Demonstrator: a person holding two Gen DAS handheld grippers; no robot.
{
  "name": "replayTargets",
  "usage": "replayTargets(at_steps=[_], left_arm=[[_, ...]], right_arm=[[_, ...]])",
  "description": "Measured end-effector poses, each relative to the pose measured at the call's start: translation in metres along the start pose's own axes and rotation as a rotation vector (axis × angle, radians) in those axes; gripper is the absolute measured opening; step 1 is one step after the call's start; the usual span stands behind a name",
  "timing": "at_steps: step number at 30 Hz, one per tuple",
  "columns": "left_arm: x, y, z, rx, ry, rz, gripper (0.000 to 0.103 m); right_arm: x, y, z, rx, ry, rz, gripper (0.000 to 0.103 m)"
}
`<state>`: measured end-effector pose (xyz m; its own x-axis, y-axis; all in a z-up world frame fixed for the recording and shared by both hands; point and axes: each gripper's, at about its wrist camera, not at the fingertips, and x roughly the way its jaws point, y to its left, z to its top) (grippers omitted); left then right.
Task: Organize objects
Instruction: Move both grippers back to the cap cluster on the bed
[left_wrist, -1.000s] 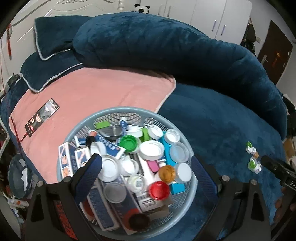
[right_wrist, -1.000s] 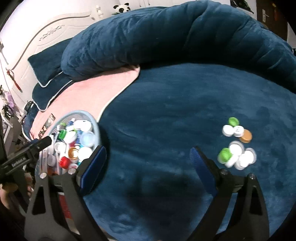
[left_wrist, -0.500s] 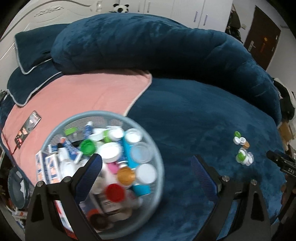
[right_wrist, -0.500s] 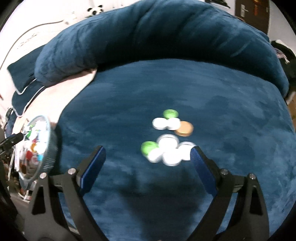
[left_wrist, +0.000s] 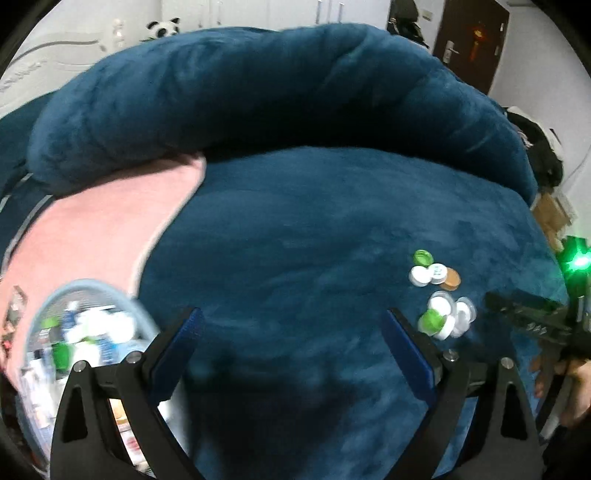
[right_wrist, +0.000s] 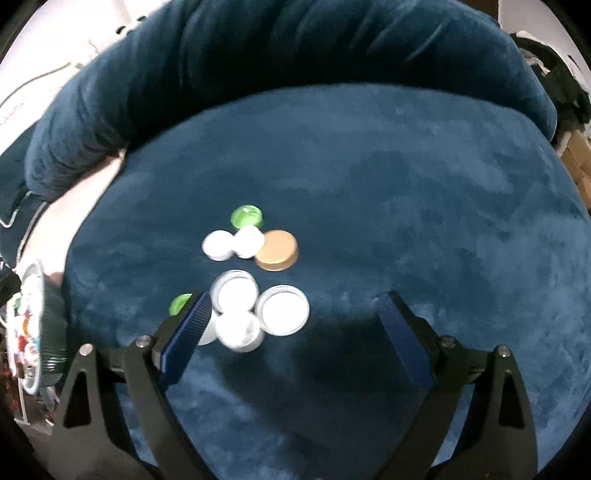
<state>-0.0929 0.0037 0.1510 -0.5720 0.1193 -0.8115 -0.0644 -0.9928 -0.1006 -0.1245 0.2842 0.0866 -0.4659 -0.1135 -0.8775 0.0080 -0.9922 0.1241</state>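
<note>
The right gripper (right_wrist: 291, 321) has its jaws wide apart and holds nothing. Just ahead, on the dark blue bed cover (right_wrist: 424, 206), lies a loose cluster of bottle caps (right_wrist: 255, 280). Nearest are three white caps, round and shallow, touching one another: one (right_wrist: 240, 330) lies between the jaws near the left one, one (right_wrist: 282, 309) sits beside it towards the middle of the gap, and one (right_wrist: 234, 290) is just beyond. A green cap (right_wrist: 180, 302) peeks out behind the left jaw's tip. Farther on, a gold cap (right_wrist: 277, 249) touches two more white caps (right_wrist: 231, 242), with another green cap (right_wrist: 246, 216) at the far edge.

The left gripper (left_wrist: 291, 332) also has its jaws apart and empty, over bare bed cover. The caps lie to the right of its right jaw. At lower left, blurred, a grey mesh basket (left_wrist: 74, 291) full of bottles and boxes sits partly on a pink blanket (left_wrist: 99, 229). Beyond, a rolled blue duvet (left_wrist: 258, 96) crosses the bed.
</note>
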Motion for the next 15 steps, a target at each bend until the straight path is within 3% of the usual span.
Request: replayTargets(at_steps=[4,8,10,11,15], left_arm=[[0.034,-0.014,-0.005,-0.009,0.088,-0.035,0.097],[0.044,-0.023,-0.004,0.027,0.093,-0.026,0.097],[0.047,-0.022,-0.006,0.023,0.097,-0.021,0.097],[0.049,-0.022,-0.007,0.02,0.099,-0.018,0.097],[0.055,-0.023,-0.011,0.016,0.121,-0.02,0.097]], right_arm=[[0.026,0.001,-0.003,-0.032,0.062,-0.062,0.093],[0.031,0.029,-0.019,-0.237,0.118,0.041,0.093],[0.021,0.045,-0.03,-0.326,0.111,0.146,0.093],[0.016,0.047,-0.033,-0.34,0.105,0.178,0.093],[0.011,0.032,-0.032,-0.294,0.094,0.165,0.093]])
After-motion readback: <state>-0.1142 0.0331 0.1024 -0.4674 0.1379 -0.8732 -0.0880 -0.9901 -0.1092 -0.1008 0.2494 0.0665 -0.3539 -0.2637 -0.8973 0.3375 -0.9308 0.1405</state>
